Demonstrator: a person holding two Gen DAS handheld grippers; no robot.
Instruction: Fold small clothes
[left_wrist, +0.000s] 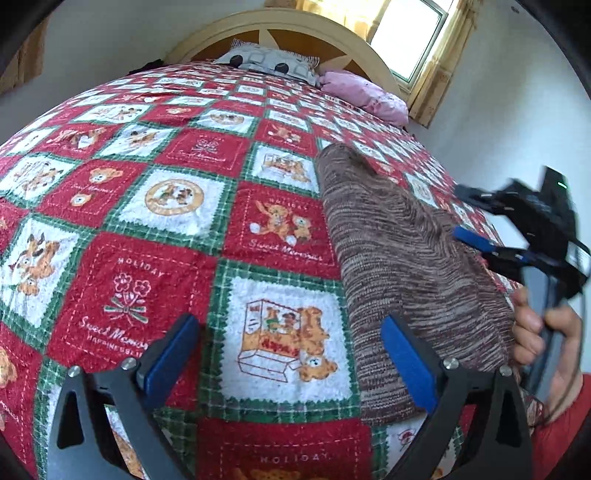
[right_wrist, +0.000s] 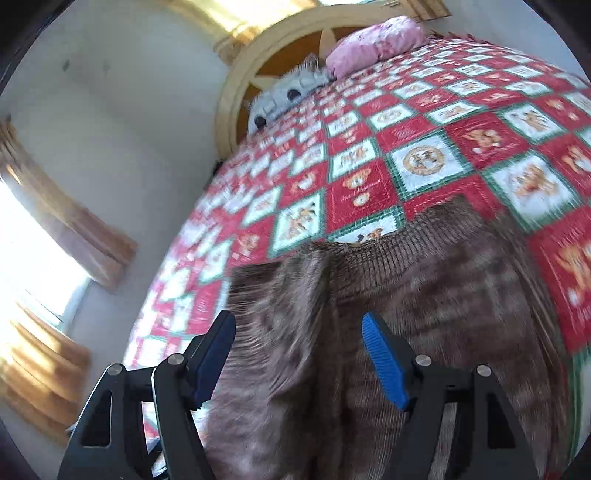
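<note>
Left claw (left_wrist: 291, 354) gapes wide above the quilt (left_wrist: 155, 206), gripping nothing. Right claw (right_wrist: 299, 354) is spread wide over the brown sweater (right_wrist: 424, 295), which lies lengthwise toward the headboard (left_wrist: 280, 26).

We hold our left hand-held gripper (left_wrist: 291, 354) low and level with its blue-padded fingers (left_wrist: 404, 360) spread wide, while our right hand (left_wrist: 543, 343) grips the handle of the right hand-held gripper (right_wrist: 299, 360), its jaws likewise parted.
</note>
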